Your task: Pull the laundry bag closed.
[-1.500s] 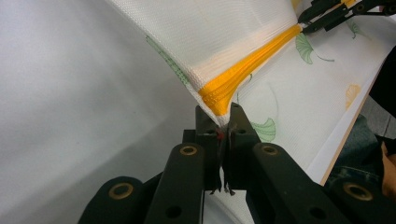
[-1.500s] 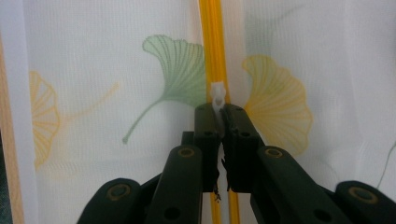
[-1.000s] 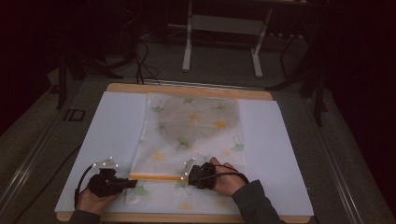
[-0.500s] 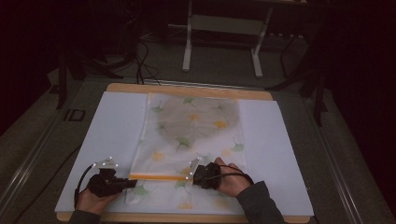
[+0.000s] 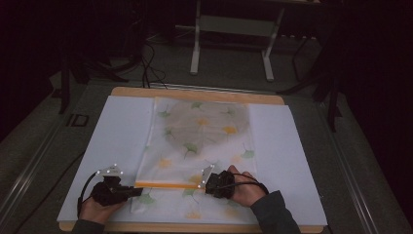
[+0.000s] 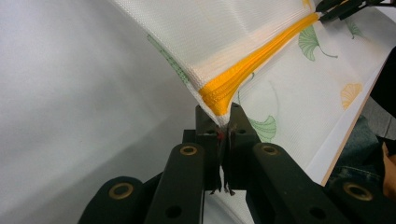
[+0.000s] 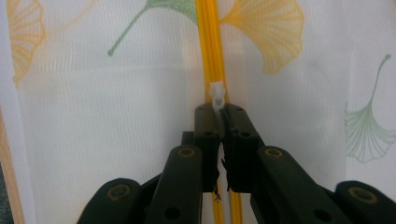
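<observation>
A white mesh bag (image 5: 202,131) printed with green and yellow ginkgo leaves lies flat on the white sheet. Its yellow zipper (image 5: 168,185) runs across the near end. My left gripper (image 5: 139,191) is shut on the bag's corner at the zipper's left end (image 6: 219,100), lifting the fabric a little; its jaws (image 6: 224,119) pinch the yellow tape. My right gripper (image 5: 203,185) is shut on the white zipper pull (image 7: 216,93), its tips (image 7: 218,109) lying along the zipper (image 7: 208,42). The right gripper's tips (image 6: 327,10) also show far off in the left gripper view.
A white sheet (image 5: 117,141) covers a wooden board (image 5: 195,92) whose edges show at the far and near sides. A metal stand (image 5: 231,29) and cables are on the dark floor beyond the table. Bare sheet lies left and right of the bag.
My right gripper has shifted slightly to the right along the zipper, baring a bit more yellow tape. The left gripper has stayed put on the corner.
</observation>
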The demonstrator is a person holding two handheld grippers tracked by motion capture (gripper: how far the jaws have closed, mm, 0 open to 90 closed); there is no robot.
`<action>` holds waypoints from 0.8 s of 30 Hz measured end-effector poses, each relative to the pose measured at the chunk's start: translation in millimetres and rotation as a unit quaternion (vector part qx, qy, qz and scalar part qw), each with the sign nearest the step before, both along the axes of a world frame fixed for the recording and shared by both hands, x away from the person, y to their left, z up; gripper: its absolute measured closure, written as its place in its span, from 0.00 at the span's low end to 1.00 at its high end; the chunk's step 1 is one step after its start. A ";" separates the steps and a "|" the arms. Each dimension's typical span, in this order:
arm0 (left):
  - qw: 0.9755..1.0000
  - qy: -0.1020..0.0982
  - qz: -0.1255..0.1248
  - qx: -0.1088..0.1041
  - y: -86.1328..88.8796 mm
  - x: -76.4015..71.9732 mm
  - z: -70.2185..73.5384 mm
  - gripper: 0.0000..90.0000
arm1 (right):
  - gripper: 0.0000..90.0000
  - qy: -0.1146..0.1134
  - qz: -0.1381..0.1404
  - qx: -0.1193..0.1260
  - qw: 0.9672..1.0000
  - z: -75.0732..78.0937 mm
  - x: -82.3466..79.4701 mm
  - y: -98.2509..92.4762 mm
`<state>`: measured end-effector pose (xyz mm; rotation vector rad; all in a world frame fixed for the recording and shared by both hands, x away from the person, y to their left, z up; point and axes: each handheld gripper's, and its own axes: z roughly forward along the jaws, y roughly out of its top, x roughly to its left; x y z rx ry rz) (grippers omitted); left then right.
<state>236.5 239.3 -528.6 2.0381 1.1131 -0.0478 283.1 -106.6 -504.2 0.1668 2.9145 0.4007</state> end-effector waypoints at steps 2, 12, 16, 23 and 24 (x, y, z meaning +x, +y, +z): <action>1.000 0.001 0.001 0.000 -0.1 0.0 -0.1 0.97 | 0.95 0.000 0.000 0.000 1.000 -0.1 -0.1 -1.1; 1.000 0.000 0.000 0.000 -0.2 -0.2 -0.2 0.97 | 0.95 0.000 -0.007 -0.002 1.000 0.2 -1.5 -10.8; 1.000 0.000 -0.001 0.000 -0.4 -0.1 -0.3 0.97 | 0.95 0.001 -0.008 -0.001 1.000 0.4 -2.1 -12.6; 1.000 0.001 -0.001 0.001 -0.1 -0.1 -0.1 0.97 | 0.95 0.001 -0.011 -0.003 1.000 0.3 -2.1 -16.1; 1.000 0.001 -0.001 0.001 -0.1 0.0 -0.2 0.97 | 0.95 0.001 -0.011 -0.004 1.000 0.5 -2.1 -16.8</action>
